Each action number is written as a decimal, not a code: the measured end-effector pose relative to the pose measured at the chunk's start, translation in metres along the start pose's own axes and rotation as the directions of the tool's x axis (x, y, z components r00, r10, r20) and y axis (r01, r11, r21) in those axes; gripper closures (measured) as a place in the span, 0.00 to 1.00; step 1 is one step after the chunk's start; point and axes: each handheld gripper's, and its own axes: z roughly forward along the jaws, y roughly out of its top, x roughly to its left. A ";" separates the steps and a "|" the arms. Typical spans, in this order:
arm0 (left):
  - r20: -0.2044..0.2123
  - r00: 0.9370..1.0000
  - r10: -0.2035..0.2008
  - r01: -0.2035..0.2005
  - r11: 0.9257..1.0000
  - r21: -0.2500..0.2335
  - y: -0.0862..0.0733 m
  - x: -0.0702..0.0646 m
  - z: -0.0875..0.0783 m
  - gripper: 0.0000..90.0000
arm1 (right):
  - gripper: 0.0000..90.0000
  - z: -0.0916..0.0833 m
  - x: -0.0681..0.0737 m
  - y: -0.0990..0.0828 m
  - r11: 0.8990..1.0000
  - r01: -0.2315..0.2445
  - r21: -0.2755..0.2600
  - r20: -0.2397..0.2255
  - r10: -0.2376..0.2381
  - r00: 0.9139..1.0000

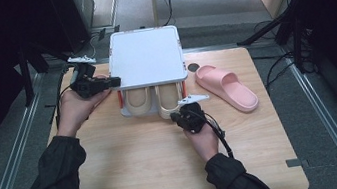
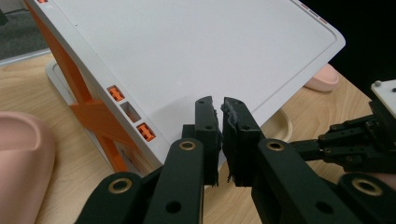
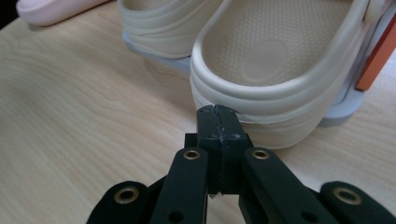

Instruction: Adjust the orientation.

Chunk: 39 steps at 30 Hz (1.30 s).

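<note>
The wooden table [image 1: 132,170] carries a small white shoe rack [image 1: 147,57] with orange side braces, its flat top shelf covering a pair of beige clogs [image 1: 170,99] on the lower tier; a pink slipper [image 1: 226,87] lies off to the right. To do this step well, I reckon the rack should be kept steady at its left edge while the clog's heel is nudged squarely inward, not sideways. The left gripper [image 2: 219,109] sits at the shelf's left edge, jaws nearly closed with only a sliver between them, gripping nothing I can make out. The right gripper [image 3: 217,114] has its jaws fully closed and empty, tips just at the near clog's heel rim.
</note>
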 end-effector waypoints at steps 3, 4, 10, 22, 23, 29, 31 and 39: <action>0.006 1.000 -0.001 0.001 1.000 -0.001 0.000 0.001 0.000 0.93 | 1.00 0.010 -0.001 0.007 1.000 -0.003 0.003 0.003 0.003 1.000; 0.013 1.000 -0.008 0.008 1.000 -0.006 -0.001 0.001 0.000 0.92 | 1.00 0.011 -0.001 0.008 1.000 -0.002 0.001 0.003 0.002 1.000; 0.005 1.000 0.003 -0.003 1.000 -0.007 -0.002 -0.001 -0.001 0.91 | 1.00 0.019 -0.005 0.014 1.000 -0.019 -0.003 0.006 0.019 1.000; 0.030 0.999 -0.015 0.015 1.000 -0.011 -0.004 -0.001 -0.024 0.54 | 0.89 -0.020 0.003 0.012 0.999 0.033 -0.024 -0.066 -0.034 0.997; 0.022 1.000 -0.018 0.018 1.000 -0.020 -0.006 -0.002 -0.027 0.52 | 0.80 -0.028 0.001 0.011 0.999 0.037 -0.016 -0.116 -0.039 0.993; 0.007 1.000 -0.018 0.018 1.000 -0.012 -0.015 -0.002 -0.036 0.48 | 0.65 -0.047 -0.002 -0.002 0.997 0.079 -0.007 -0.155 -0.079 0.985; -0.004 0.999 -0.032 0.032 0.999 -0.020 -0.019 0.001 -0.043 0.47 | 0.63 -0.055 -0.006 -0.010 0.996 0.090 -0.021 -0.163 -0.092 0.982; -0.024 0.999 -0.040 0.039 0.999 -0.029 -0.032 0.003 -0.051 0.45 | 0.57 -0.077 -0.012 -0.009 0.992 0.109 -0.066 -0.186 -0.120 0.975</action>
